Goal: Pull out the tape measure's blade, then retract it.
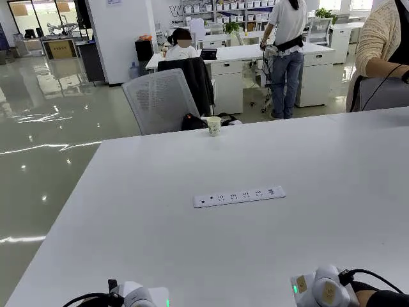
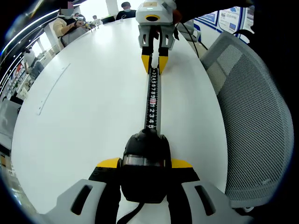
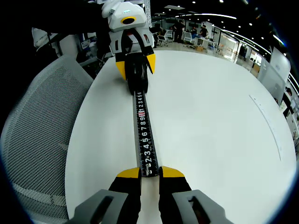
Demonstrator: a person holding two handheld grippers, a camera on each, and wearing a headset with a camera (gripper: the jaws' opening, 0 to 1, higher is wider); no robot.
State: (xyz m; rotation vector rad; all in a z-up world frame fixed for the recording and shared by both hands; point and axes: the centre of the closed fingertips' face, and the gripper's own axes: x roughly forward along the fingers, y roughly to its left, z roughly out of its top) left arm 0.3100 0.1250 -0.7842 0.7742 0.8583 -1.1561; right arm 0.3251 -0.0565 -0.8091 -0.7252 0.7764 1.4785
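Observation:
A black tape measure case (image 2: 145, 151) sits between the yellow-tipped jaws of my left gripper (image 2: 145, 163), which is shut on it. The numbered blade (image 2: 152, 100) runs out flat over the white table (image 2: 93, 116) to my right gripper (image 2: 154, 63). In the right gripper view, my right gripper (image 3: 150, 172) is shut on the blade (image 3: 142, 130) at its tip. Far along the blade, the left gripper (image 3: 135, 63) holds the case (image 3: 137, 77). In the head view, the tops of the left gripper (image 1: 137, 297) and right gripper (image 1: 323, 291) peek in at the bottom edge.
A white power strip (image 1: 239, 196) lies mid-table and a paper cup (image 1: 214, 125) stands at the far edge. A grey mesh chair (image 1: 160, 99) is behind the table, and another mesh chair (image 2: 252, 116) is by the near edge. People stand and sit at desks beyond.

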